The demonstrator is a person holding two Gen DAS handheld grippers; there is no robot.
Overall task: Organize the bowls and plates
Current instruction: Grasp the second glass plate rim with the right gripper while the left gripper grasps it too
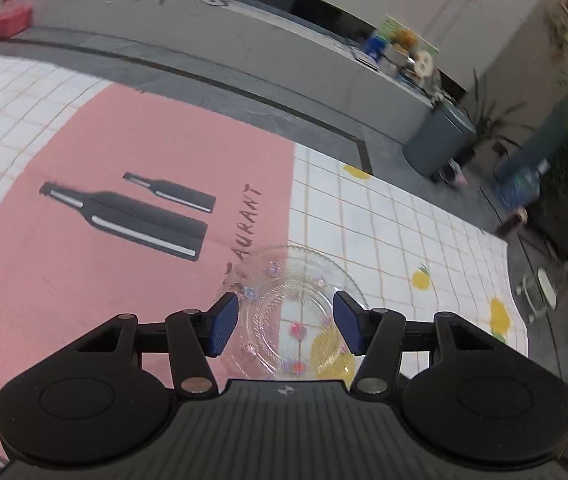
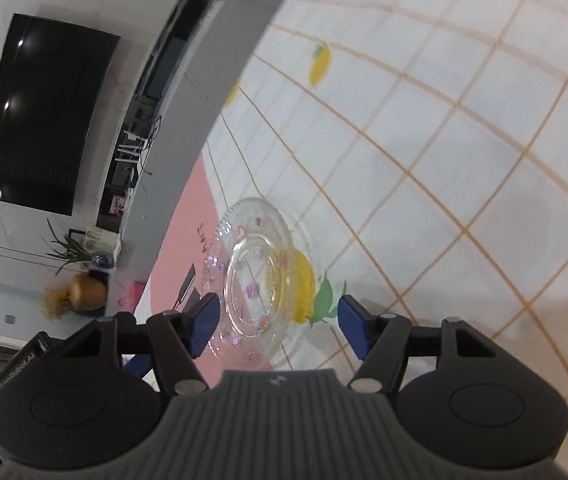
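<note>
**Hovering over one clear plate with both grippers spread wide**

Looking along the left gripper, a clear glass plate with small pink and purple flowers lies flat on the tablecloth, where the pink printed panel meets the white checked part. Both blue pads stand wide apart, one on each side of the plate, and they hold nothing. I cannot tell if they touch its rim.

The right wrist view is rolled on its side. It shows the same plate between the wide fingers of the right gripper, which also holds nothing — a printed lemon shows through the glass. Only this view shows the dark television on the white wall and a potted plant under it. Only the left view shows the two printed bottles, the letters "AURANT", a grey bin on the floor, a red box far back and a grey counter with clutter on it.

The cloth is white with thin orange lines and scattered lemons. Its far edge runs just beyond the pink panel, and its right edge falls near the bin side. Around the plate the cloth is bare — nothing else stands near it in either view.
</note>
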